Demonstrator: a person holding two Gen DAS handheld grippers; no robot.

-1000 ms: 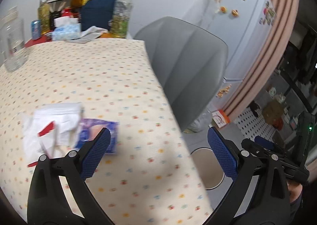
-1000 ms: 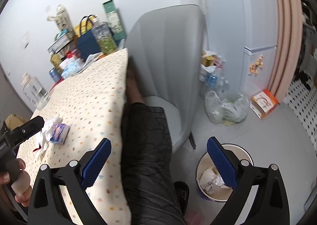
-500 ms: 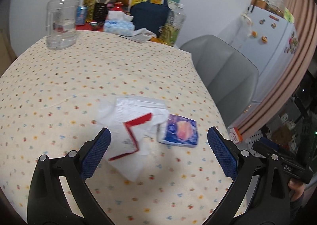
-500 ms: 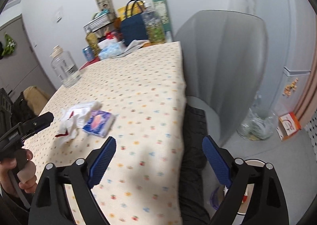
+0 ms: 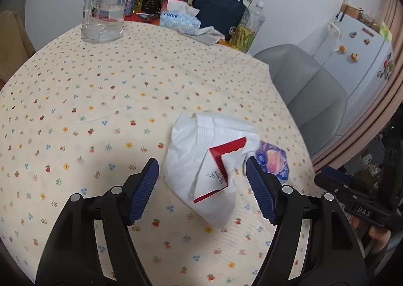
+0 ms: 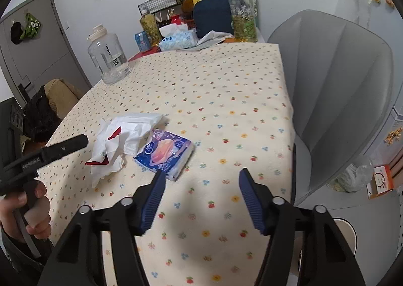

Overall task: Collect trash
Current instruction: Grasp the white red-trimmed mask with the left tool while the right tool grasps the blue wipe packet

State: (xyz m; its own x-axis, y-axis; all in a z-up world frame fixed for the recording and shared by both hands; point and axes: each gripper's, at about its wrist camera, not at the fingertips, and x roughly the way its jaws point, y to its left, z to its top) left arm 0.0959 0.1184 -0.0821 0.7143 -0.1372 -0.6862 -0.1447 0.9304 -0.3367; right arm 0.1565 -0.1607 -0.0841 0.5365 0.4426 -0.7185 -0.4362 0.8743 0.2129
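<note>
A crumpled white wrapper with a red strip (image 5: 211,160) lies on the flowered tablecloth (image 5: 100,109); it also shows in the right wrist view (image 6: 118,145). A purple-blue tissue packet (image 5: 273,160) lies right beside it, also in the right wrist view (image 6: 165,153). My left gripper (image 5: 202,180) is open, its jaws on either side of the wrapper's near end, just above the cloth. My right gripper (image 6: 200,192) is open and empty over the cloth, just right of the packet.
A clear water jug (image 5: 105,6), a tissue box (image 5: 180,21), a navy bag (image 5: 219,16) and bottles stand at the table's far end. A grey chair (image 6: 337,89) stands at the right edge. A bin's rim (image 6: 350,233) shows on the floor.
Both grippers swung left from the chair and floor toward the table. The left one closed in on the wrapper, which now lies between its jaws. The right one now faces the packet.
</note>
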